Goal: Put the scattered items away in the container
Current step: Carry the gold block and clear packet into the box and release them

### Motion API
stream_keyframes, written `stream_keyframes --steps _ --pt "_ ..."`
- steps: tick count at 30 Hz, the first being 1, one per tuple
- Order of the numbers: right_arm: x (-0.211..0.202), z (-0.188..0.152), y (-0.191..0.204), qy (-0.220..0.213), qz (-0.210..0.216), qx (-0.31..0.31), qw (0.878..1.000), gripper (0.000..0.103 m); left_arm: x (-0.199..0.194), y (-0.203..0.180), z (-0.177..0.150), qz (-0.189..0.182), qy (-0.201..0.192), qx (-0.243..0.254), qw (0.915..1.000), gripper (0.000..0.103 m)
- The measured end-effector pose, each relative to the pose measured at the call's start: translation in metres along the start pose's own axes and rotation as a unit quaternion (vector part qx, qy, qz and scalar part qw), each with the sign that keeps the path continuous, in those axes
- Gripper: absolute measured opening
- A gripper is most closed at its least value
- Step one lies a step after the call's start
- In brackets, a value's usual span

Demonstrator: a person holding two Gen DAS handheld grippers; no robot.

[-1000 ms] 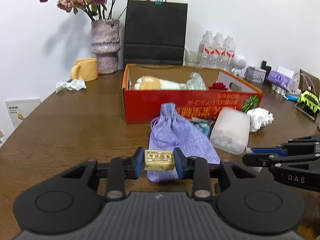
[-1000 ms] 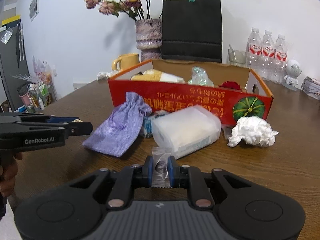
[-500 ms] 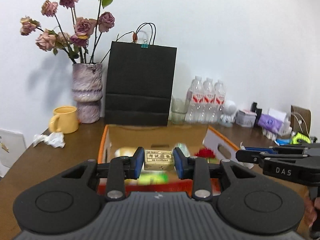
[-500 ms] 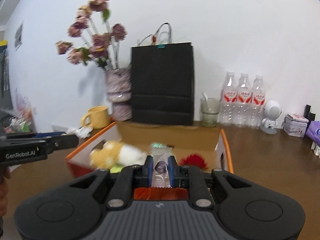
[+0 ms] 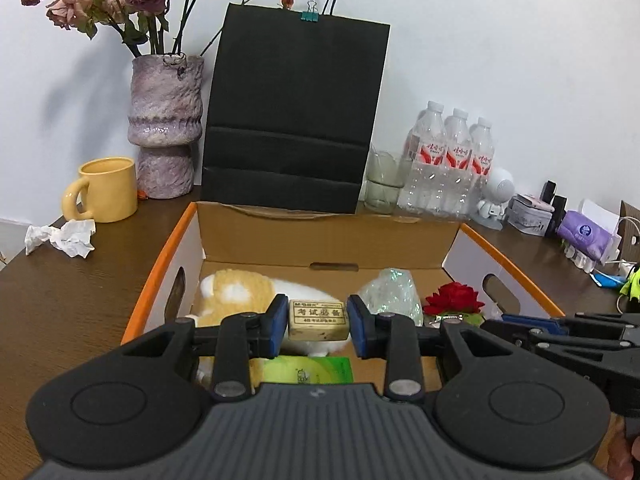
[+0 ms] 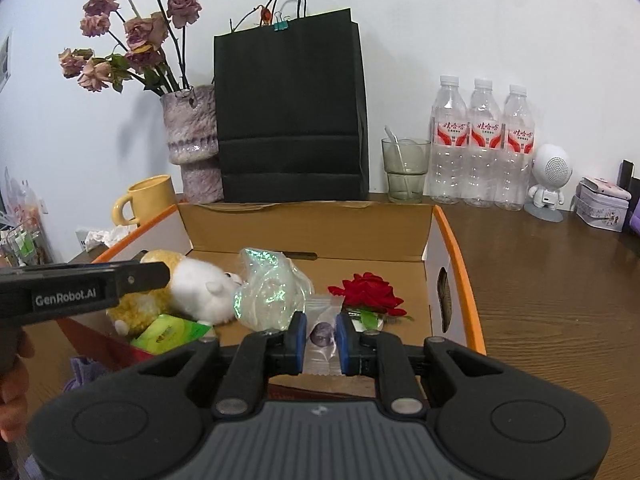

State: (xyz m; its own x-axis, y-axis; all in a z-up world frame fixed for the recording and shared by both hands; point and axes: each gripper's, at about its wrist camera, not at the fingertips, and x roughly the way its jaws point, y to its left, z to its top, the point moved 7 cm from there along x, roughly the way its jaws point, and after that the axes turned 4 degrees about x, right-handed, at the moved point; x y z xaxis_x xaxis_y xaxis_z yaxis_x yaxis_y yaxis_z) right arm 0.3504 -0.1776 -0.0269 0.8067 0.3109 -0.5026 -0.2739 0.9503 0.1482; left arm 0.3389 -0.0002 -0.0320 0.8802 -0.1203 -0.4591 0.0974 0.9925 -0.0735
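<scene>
My left gripper [image 5: 318, 326] is shut on a tan eraser [image 5: 318, 320] and holds it above the open cardboard box [image 5: 320, 240]. My right gripper [image 6: 321, 338] is shut on a clear wrapped candy [image 6: 322, 332] over the same box [image 6: 308, 232]. Inside the box lie a plush toy [image 6: 192, 288], an iridescent wrapper [image 6: 268, 284], a red rose [image 6: 370, 290] and a green packet [image 6: 168, 330]. The left gripper's side shows in the right wrist view [image 6: 80, 290]. The right gripper's side shows in the left wrist view [image 5: 560, 336].
Behind the box stand a black paper bag [image 5: 292, 120], a vase of dried roses [image 5: 166, 120], a yellow mug [image 5: 104, 190], a glass [image 6: 404, 170] and three water bottles [image 6: 480, 144]. Crumpled tissue [image 5: 60, 236] lies at left. A purple pouch edge [image 6: 82, 368] shows below the box.
Both grippers have risen from the table and moved forward over the box, each still holding its item. The view now looks down into the box.
</scene>
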Motion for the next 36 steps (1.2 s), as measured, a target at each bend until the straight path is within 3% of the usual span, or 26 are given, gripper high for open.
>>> stream_keyframes --steps 1,2,3,4,26,36 --pt "0.0 -0.001 -0.001 0.0 -0.001 0.001 1.0 0.028 0.0 0.0 0.0 0.003 0.001 -0.001 1.0 0.062" --pt "0.0 -0.001 -0.001 0.004 0.0 0.004 1.0 0.057 0.0 0.001 -0.001 0.009 0.003 -0.002 1.0 0.076" --pt "-0.001 -0.002 -0.001 0.006 -0.002 0.006 1.0 0.075 -0.002 0.001 -0.001 0.018 0.003 0.0 0.9998 0.095" --pt "-0.002 -0.002 -0.001 0.005 -0.006 0.005 1.0 0.097 -0.003 0.001 -0.001 0.026 0.001 0.005 0.9997 0.102" --pt "-0.009 -0.001 -0.003 -0.003 -0.018 0.002 1.0 0.101 -0.008 0.001 -0.007 0.042 0.006 0.009 0.999 0.103" --pt "-0.021 0.003 0.001 -0.014 -0.012 0.003 1.0 0.101 -0.025 -0.004 0.0 0.046 -0.012 0.015 0.9987 0.103"
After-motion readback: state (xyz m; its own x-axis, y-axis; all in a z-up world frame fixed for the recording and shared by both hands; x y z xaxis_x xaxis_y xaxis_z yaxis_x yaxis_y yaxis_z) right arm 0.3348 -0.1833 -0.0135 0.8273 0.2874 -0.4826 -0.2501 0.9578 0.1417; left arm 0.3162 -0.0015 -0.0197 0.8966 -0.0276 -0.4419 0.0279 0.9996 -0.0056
